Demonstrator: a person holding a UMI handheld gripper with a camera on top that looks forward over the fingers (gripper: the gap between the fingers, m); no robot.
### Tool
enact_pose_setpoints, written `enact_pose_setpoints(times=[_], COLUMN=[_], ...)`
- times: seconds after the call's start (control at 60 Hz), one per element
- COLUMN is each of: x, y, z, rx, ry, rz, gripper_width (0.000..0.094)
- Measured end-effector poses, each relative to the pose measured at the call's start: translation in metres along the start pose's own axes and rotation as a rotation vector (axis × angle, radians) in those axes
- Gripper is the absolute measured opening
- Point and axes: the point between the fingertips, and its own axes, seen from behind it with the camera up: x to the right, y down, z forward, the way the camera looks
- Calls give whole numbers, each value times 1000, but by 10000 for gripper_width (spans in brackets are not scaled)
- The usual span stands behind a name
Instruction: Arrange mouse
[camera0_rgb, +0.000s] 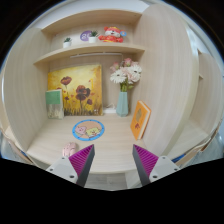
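Gripper spread wide, nothing held, bare desk showing in the gap between the two fingers. Purple pads on the inner faces, one each side, tips low over the near desk edge. No mouse visible anywhere in view, so can't say where it sits. Ahead of the fingers, well apart, a round mat lies flat on the desk, blue rim, pale centre with some print too small to read. Behind it a poppy picture leans against the back wall, yellow ground, dark red flowers. A smaller green frame stands just left of it, overlapping its lower corner. Right of the picture a teal vase stands upright with pale pink and white flowers on top. Right again, nearer the fingers, an orange card stands tilted, propped on edge near the right wall. Small pinkish thing on the desk just beside the left finger, unclear what. Shelf above the picture, fixed across the alcove: small plant at left, purple round item in the middle, red-orange toy at right. Light wood walls both sides.
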Motion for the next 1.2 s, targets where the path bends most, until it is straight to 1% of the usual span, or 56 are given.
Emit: enact_pose_setpoints(times=[0.1, 0.117, 0.133, 0.217, 0.367, 0.5, 0.583, 0.7, 0.833, 0.883, 0.933, 0.983, 1.017, 1.05, 1.133, 1.2], x=[-28, -27, -42, -80, -149, -193, -213, -224, -229, -228, -226, -229, -230, -229, -229, -227], y=[43, 43, 59, 98, 140, 148, 139, 127, 122, 124, 130, 128, 129, 130, 130, 130], z=[13, 5, 19, 33, 57, 94, 123, 160, 189, 196, 199, 199, 200, 199, 198, 198], rx=[-81, -91, -101, -165, -253, -290, -285, -279, -295, -307, -335, -337, -343, -349, -364, -376], ry=[-33, -39, -48, -97, -181, -202, -215, -205, -184, -170, -151, -146, -149, -145, -137, -133], rz=[-23, -31, -31, -38, -19, -15, -15, -28, -48, -60, -78, -92, -87, -78, -85, -74], gripper_width=[768, 767, 767, 769, 768, 778, 776, 776, 758, 725, 625, 539, 534, 507, 399, 332])
